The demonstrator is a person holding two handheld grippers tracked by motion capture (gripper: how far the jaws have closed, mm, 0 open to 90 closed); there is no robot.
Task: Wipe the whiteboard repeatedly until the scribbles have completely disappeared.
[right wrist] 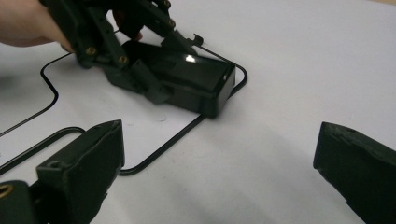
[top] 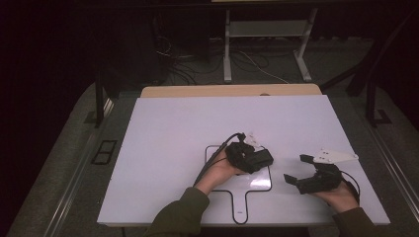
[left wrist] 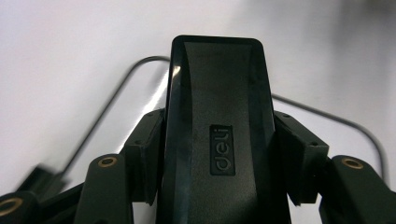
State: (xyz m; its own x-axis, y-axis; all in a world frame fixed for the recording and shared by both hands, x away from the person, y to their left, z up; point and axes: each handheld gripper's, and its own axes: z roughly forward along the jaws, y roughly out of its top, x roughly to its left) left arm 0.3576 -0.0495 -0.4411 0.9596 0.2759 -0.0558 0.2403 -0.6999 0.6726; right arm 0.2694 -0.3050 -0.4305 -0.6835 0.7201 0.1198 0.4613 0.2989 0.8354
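Pretty dark room, white surface [top: 173, 128] lit up, grey floor [top: 64, 163], tangled cables [top: 188, 61] and a white-legged desk frame [top: 267, 44] behind.

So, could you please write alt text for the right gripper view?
The left gripper clamps a glossy black box on a white table, over a thin black outline. In front, the right gripper has its jaws wide apart with nothing between them.
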